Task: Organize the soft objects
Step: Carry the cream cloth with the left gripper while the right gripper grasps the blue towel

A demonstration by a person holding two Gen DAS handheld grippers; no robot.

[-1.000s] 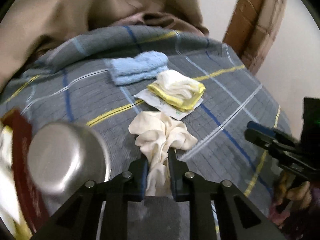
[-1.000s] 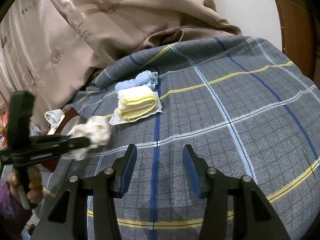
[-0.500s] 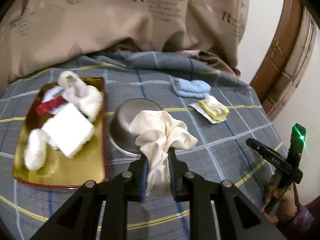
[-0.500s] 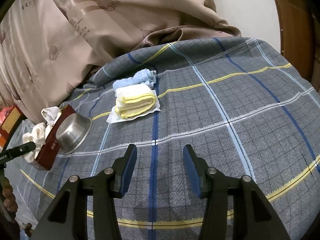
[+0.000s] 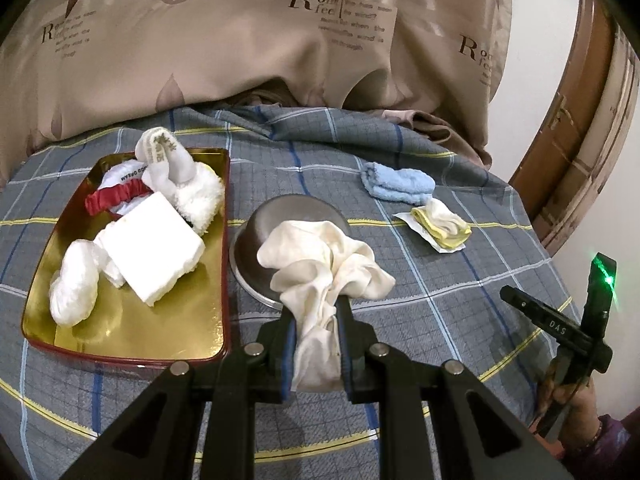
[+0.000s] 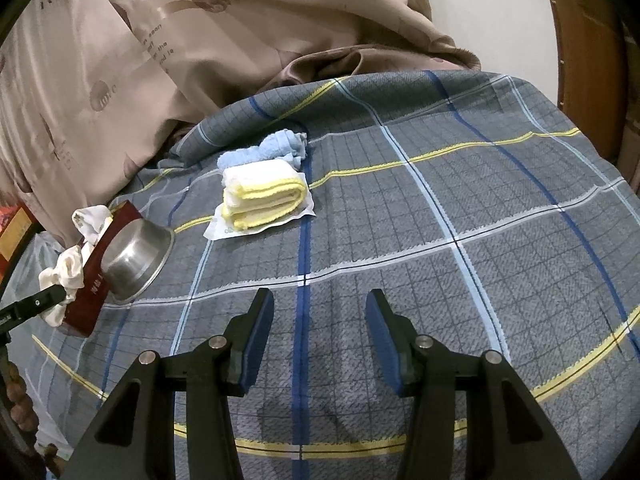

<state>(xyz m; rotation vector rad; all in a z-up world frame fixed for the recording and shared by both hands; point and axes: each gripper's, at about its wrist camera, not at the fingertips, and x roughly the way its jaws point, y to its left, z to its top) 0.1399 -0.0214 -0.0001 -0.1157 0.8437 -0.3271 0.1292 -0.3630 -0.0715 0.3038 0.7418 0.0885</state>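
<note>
My left gripper is shut on a cream scrunchie and holds it above the bed, in front of an upturned steel bowl. A gold tray at the left holds a white folded cloth, white socks, a red scrunchie and a white bundle. A light blue cloth and a yellow-edged white cloth on a paper lie at the right. My right gripper is open and empty over the bedspread, well short of the yellow-edged cloth and blue cloth.
The bed has a grey plaid cover. A beige curtain hangs behind it. A wooden door frame stands at the right. The bowl and tray edge show at the left of the right wrist view.
My left gripper with the cream scrunchie has pulled back and swung left, bringing the tray and bowl into view. My right gripper stayed nearly still and open.
</note>
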